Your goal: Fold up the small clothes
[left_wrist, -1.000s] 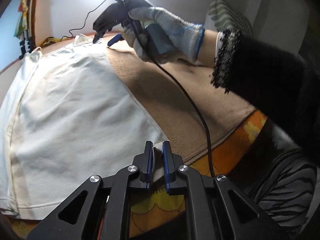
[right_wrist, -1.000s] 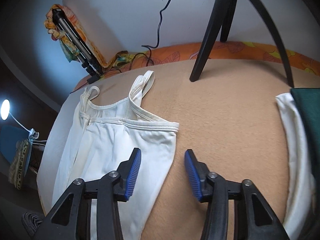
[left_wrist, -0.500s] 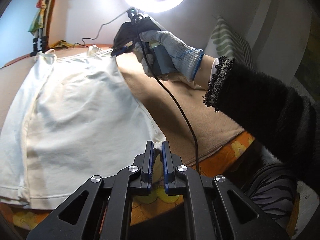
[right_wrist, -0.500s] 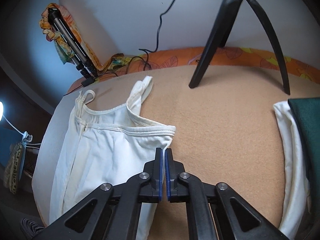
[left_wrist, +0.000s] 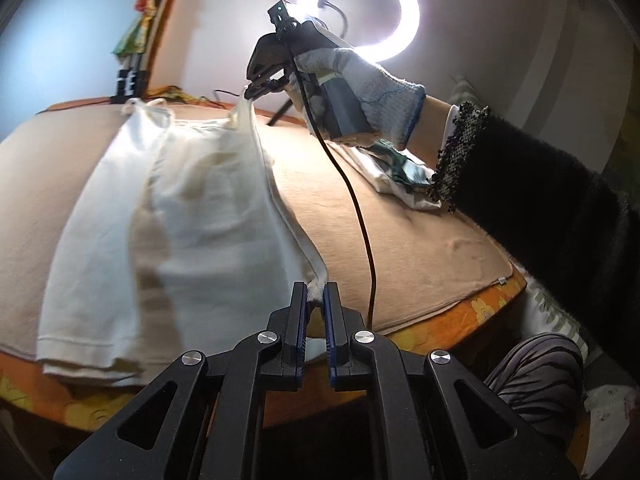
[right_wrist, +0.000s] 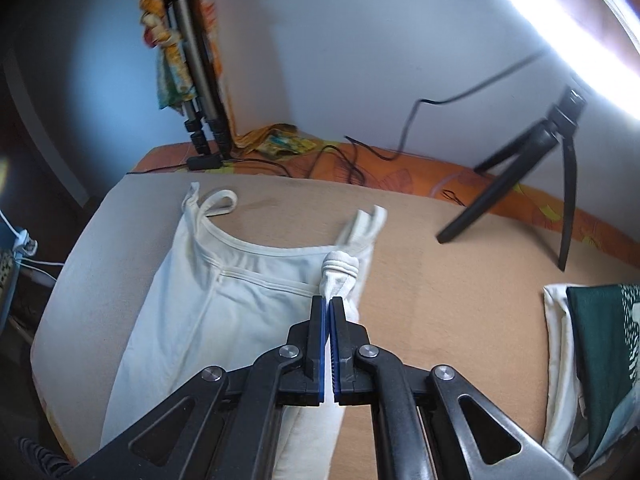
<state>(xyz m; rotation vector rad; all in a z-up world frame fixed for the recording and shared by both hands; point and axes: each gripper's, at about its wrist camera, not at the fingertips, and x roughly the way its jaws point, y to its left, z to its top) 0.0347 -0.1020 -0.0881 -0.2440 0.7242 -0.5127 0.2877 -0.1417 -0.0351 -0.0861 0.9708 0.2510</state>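
Now both claws clamped on white camisole (left_wrist: 208, 216): left gripper (left_wrist: 315, 304) pinches hem corner, right gripper (right_wrist: 329, 312) armpit corner; raised long edge runs between them, body leftward.

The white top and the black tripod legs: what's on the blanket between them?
Nothing. In the right wrist view, bare tan blanket runs from the top to the tripod.

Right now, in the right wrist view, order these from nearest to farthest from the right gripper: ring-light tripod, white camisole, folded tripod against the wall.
1. white camisole, pinched in the right gripper.
2. ring-light tripod, standing far right on the bed.
3. folded tripod, leaning against the wall, far left.
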